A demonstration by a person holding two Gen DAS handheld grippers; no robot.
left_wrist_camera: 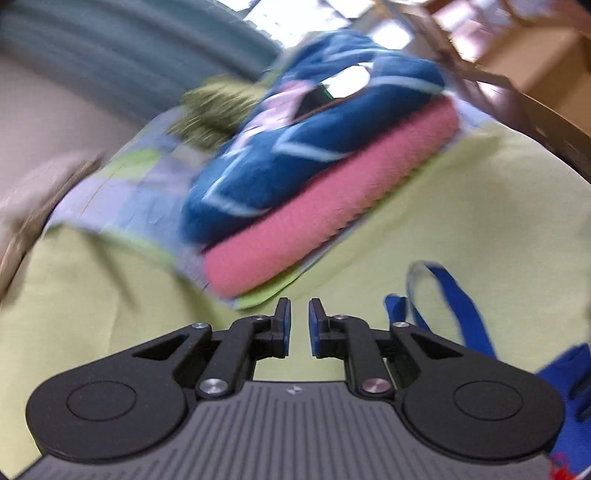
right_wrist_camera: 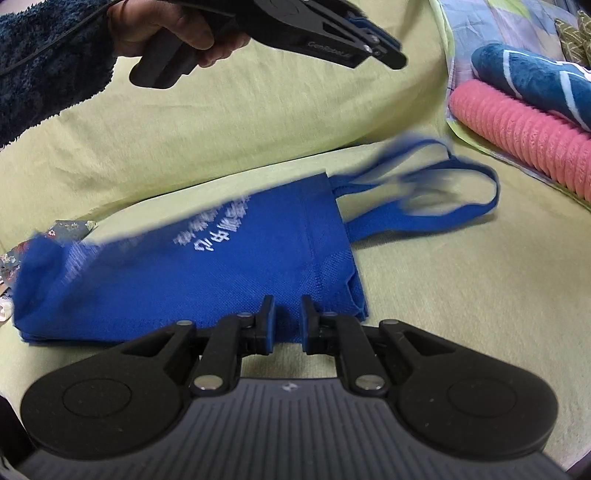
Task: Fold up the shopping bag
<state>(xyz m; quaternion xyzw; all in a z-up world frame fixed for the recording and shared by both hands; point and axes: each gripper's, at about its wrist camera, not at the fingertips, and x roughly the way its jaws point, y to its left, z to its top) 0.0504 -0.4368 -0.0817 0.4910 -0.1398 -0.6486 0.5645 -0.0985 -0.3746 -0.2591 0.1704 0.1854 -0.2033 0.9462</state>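
Seemingly little of the folding shows from the left wrist view; the left gripper [left_wrist_camera: 299, 308] hangs over the pale green sheet [left_wrist_camera: 461, 206] with its jaws parted by a narrow gap and nothing between them; only a corner of the blue shopping bag [left_wrist_camera: 570, 373] and one loop of its handles [left_wrist_camera: 458, 299] reach into the lower right, well off the line of the fingers; ahead, blurred, a dark blue towel [left_wrist_camera: 295, 162] lies on a pink towel [left_wrist_camera: 332, 214], both folded and stacked on a patchwork cloth [left_wrist_camera: 122, 192]. From the right wrist view, the shopping bag [right_wrist_camera: 207, 280] lies flat on the green sheet [right_wrist_camera: 461, 295], printed side up, handles [right_wrist_camera: 436, 195] trailing toward the towels; stacked edges at its near corner suggest it has been doubled over at least once, though I cannot tell how many times; it is still a long strip, so I judge the folding partly done, with the handles to tuck and further folds left; the right gripper [right_wrist_camera: 288, 306] sits at the bag's near edge, jaws slightly apart, holding nothing that I can see; the left gripper [right_wrist_camera: 376, 40], in the person's left hand [right_wrist_camera: 173, 29], hovers above and apart from the bag; as a container the bag looks flat and empty, its mouth not visible.
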